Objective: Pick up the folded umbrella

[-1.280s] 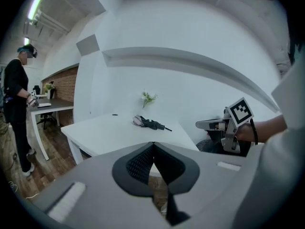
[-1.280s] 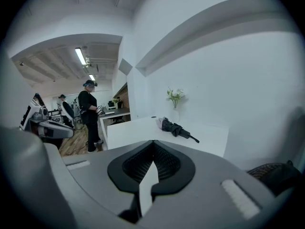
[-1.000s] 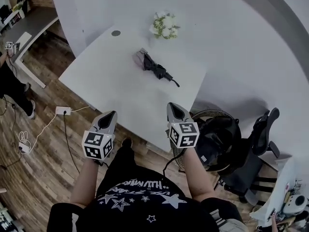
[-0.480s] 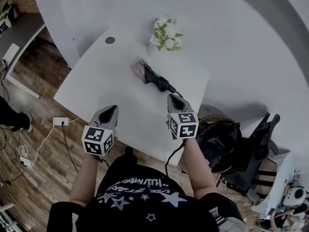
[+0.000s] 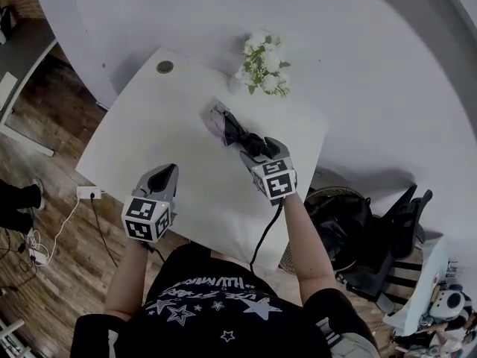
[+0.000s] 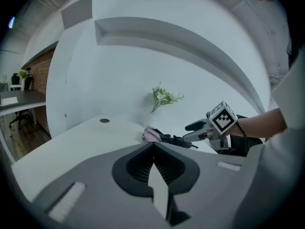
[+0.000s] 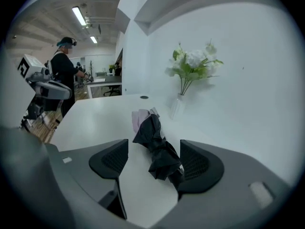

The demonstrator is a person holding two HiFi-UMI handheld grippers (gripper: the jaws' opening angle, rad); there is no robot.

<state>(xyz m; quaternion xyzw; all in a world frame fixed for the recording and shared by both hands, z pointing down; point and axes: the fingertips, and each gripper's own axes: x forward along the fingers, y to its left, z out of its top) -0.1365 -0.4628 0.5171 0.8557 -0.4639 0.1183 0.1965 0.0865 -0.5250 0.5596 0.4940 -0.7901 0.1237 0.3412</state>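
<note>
Umbrella (image 5: 237,131): folded, black with a pale pink end, lying on the white desk (image 5: 141,129) at the centre of the head view, with the pink end toward the upper left.
Right gripper (image 5: 258,148): we hold it low over the umbrella's near end. In the right gripper view its fingers (image 7: 199,164) are spread, and the dark bundle (image 7: 155,142) lies between them, closer to the finger at frame right.
Left gripper (image 5: 167,173): above the desk's near edge, lower left of the head view, well apart from the umbrella. Its fingers (image 6: 138,165) are pressed together.
Flowers (image 5: 264,60): white bunch at upper centre, just beyond the umbrella.
Person (image 7: 64,70): standing at the upper left of the right gripper view.
</note>
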